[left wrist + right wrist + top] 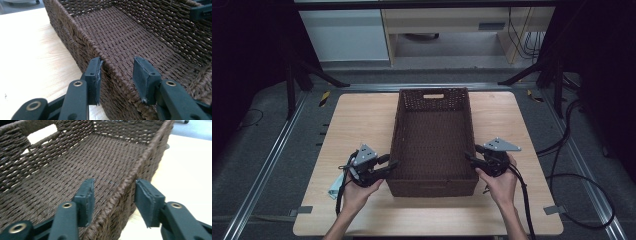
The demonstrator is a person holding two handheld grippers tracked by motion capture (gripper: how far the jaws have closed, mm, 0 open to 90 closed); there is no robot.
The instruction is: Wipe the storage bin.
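Basket (434, 145) — dark brown wicker, rectangular, sits mid-table on the light wooden table (357, 120), long axis running away from the person, handle cutout in the far end wall. High view: left gripper (388, 166) at the basket's left long wall near the front corner, right gripper (472, 159) at the right long wall opposite, a hand behind each. Whether the jaws straddle the rims can't be told from up there.

Left gripper view settles it — left gripper (117, 72) has one jaw outside the wall, touching the rim's weave, the other inside over the basket floor with a gap to the rim, so spread, not pinching. Right gripper's jaw tip shows at the far wall, top right.

Right gripper view: right gripper (113, 192) straddles the right rim likewise, inner jaw over the woven floor, outer jaw above the table, both clear of the rim — spread. Handle cutout (41, 134) visible at upper left.
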